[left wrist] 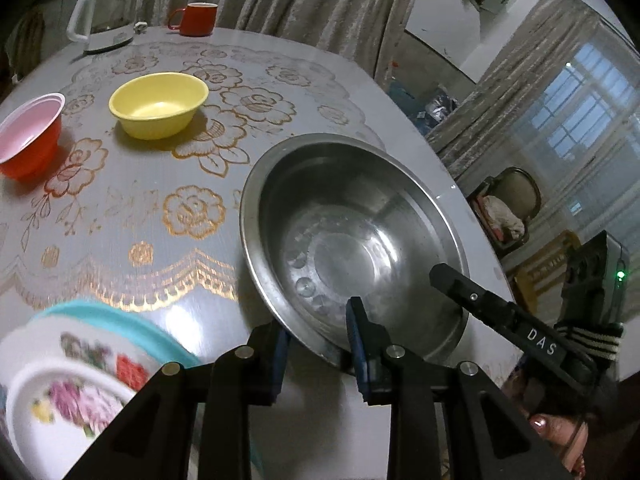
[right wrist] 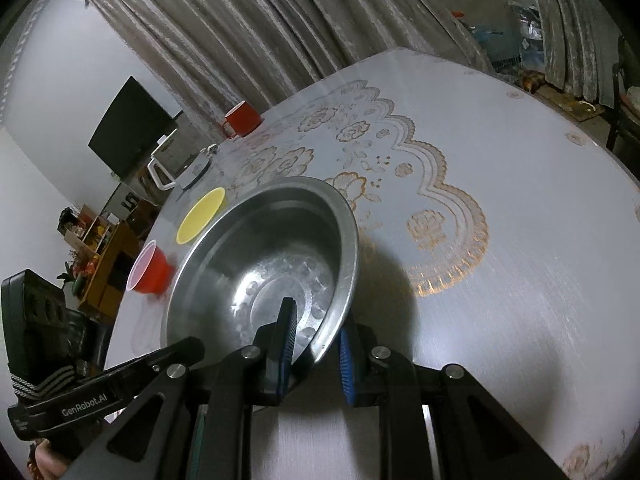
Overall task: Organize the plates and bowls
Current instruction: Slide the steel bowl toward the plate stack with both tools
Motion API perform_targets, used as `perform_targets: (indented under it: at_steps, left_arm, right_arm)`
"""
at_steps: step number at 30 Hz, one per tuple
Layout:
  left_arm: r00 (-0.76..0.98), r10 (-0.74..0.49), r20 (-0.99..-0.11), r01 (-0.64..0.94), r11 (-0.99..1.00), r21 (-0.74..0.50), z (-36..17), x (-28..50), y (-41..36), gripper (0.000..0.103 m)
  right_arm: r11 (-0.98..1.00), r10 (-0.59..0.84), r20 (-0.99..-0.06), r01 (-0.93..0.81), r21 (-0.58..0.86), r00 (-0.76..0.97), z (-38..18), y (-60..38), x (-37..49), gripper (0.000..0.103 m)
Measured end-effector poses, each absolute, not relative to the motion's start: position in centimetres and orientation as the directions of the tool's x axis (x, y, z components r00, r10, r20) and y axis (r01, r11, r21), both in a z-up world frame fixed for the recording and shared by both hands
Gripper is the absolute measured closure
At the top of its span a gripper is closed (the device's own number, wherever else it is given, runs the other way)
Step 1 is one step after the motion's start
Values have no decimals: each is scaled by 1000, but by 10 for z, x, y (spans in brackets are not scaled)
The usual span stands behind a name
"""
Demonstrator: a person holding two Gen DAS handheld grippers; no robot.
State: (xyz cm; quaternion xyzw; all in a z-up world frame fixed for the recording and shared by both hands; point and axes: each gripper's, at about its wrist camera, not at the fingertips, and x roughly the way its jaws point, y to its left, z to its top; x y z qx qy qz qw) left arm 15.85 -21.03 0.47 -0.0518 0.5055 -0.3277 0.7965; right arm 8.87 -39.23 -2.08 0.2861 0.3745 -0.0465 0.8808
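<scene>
both tongs are clamped on the same steel bowl (left wrist: 356, 240), one on each side of its near rim. the left gripper (left wrist: 318, 340) pinches the rim with one pad inside and one outside, and the right gripper (right wrist: 316, 340) does the same. the bowl hangs tilted just over the table (left wrist: 132, 216), right ahead of both. the stack of flowered plates (left wrist: 68, 392) sits off to the left, nearer the left hand, so my guess is it heads that way.
</scene>
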Motion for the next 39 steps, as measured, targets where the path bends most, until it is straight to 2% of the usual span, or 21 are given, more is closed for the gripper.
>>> perform_targets:
  at_steps: [20, 39]
  left_arm:
    - [272, -589, -761, 482, 768, -422, -10, 96, -194, 72]
    - [273, -572, -773, 495, 773, -397, -18, 85, -193, 71]
  right_arm:
    - [815, 143, -682, 305, 493, 718, -28, -373, 25, 84]
    - [798, 154, -697, 327, 506, 701, -39, -372, 14, 84]
